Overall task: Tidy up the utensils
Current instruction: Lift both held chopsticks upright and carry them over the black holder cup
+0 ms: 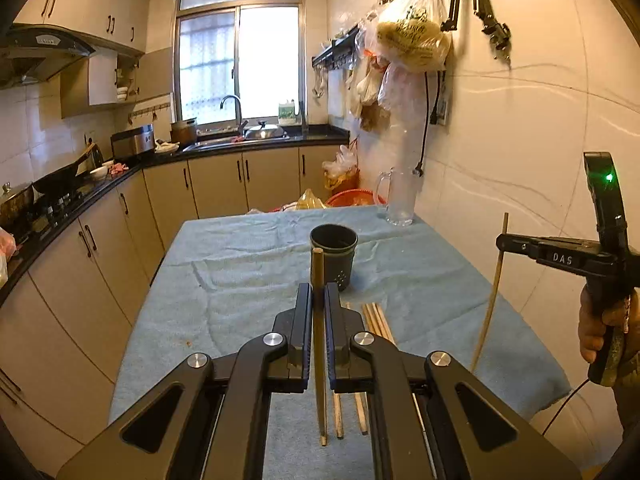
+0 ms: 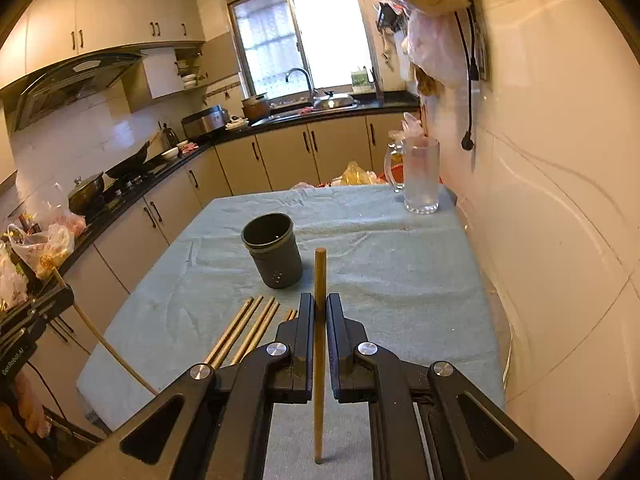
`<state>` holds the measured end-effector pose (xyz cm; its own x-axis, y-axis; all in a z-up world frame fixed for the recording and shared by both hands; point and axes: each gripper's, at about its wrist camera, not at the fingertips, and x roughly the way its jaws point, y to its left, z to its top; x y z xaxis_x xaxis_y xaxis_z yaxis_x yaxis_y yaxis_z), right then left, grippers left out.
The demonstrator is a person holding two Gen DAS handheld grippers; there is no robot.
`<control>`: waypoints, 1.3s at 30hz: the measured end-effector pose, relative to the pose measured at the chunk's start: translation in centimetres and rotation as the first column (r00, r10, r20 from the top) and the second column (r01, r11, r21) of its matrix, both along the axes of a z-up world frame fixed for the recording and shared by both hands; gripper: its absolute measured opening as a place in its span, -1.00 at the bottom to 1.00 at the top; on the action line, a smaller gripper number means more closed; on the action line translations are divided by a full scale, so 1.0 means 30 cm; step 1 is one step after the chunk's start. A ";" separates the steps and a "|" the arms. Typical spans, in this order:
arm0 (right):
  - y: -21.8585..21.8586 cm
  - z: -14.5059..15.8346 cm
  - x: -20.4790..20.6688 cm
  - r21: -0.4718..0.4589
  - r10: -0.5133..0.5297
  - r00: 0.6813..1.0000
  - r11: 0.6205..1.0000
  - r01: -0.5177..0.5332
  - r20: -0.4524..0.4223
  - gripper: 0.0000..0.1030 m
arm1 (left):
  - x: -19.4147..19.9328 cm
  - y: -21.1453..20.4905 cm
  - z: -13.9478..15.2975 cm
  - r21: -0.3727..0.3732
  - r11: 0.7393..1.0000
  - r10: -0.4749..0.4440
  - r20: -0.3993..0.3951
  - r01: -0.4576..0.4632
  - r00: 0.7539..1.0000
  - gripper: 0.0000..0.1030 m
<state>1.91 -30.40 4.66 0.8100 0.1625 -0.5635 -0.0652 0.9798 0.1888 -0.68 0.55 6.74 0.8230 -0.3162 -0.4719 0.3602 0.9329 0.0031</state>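
My left gripper (image 1: 318, 294) is shut on a wooden chopstick (image 1: 317, 268), held lengthwise above the blue cloth. Just beyond its tip stands a dark utensil cup (image 1: 333, 256), upright and open. Several loose chopsticks (image 1: 378, 322) lie on the cloth in front of the cup. At the right of this view, the right gripper (image 1: 503, 242) holds a second chopstick (image 1: 493, 296) almost upright. In the right wrist view, my right gripper (image 2: 319, 302) is shut on that chopstick (image 2: 320, 272). The cup (image 2: 272, 252) stands ahead and left, with the loose chopsticks (image 2: 248, 328) nearer. The left gripper (image 2: 64, 294) shows at the far left.
A glass mug (image 1: 398, 200) (image 2: 420, 176) stands at the table's far right corner by the tiled wall (image 2: 560, 200). Plastic bags (image 1: 412, 32) hang on the wall above. Kitchen counters and cabinets (image 1: 100, 240) run along the left. The cloth-covered table (image 1: 240, 260) ends close under both grippers.
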 end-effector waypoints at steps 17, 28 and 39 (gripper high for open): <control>0.019 0.098 0.076 0.027 -0.002 0.997 1.000 0.000 0.077 -0.88 | 0.140 -0.001 0.096 -0.101 0.995 0.000 -0.031 -0.003 1.000 -0.89; 0.049 0.286 0.284 0.133 -0.040 0.965 0.991 0.005 0.258 -0.87 | 0.410 -0.111 0.345 -0.163 0.986 0.035 0.099 -0.018 0.994 -0.89; 0.048 0.274 0.584 0.228 -0.097 0.956 0.973 0.032 0.278 -0.87 | 0.786 -0.241 0.276 -0.203 0.978 0.038 0.003 -0.037 0.999 -0.89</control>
<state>19.43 -28.96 12.88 0.9441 0.1973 -0.2640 -0.0858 0.9205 0.3812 22.89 -6.67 15.01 0.8391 -0.3735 -0.3955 0.3253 0.9273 -0.1853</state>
